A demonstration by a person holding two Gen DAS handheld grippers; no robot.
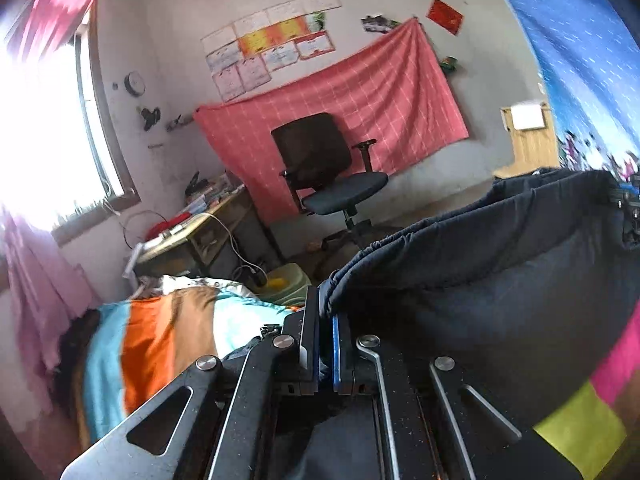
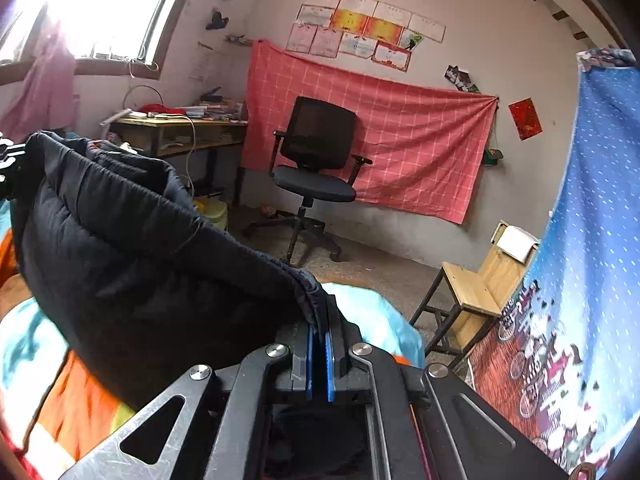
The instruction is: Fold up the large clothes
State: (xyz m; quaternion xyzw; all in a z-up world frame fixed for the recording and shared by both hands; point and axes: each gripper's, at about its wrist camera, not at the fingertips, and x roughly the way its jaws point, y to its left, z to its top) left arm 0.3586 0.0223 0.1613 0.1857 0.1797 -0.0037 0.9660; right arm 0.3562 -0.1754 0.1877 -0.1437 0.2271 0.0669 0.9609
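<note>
A dark navy padded garment [image 1: 500,264] hangs stretched between both grippers, lifted above a bed with a striped cover [image 1: 152,344]. My left gripper [image 1: 326,308] is shut on one hem corner of the garment, its blue pads pinching the gathered edge. In the right wrist view the same garment [image 2: 132,252] sags to the left, and my right gripper [image 2: 320,320] is shut on its other hem corner. The right gripper's body [image 1: 628,208] shows at the far right of the left wrist view. The left gripper's body [image 2: 8,160] shows at the far left of the right wrist view.
A black office chair [image 2: 316,168] stands before a pink checked cloth [image 2: 400,132] on the far wall. A cluttered desk [image 2: 176,128] sits under the window. A wooden chair [image 2: 476,288] stands right of the bed, beside a blue patterned hanging [image 2: 592,240].
</note>
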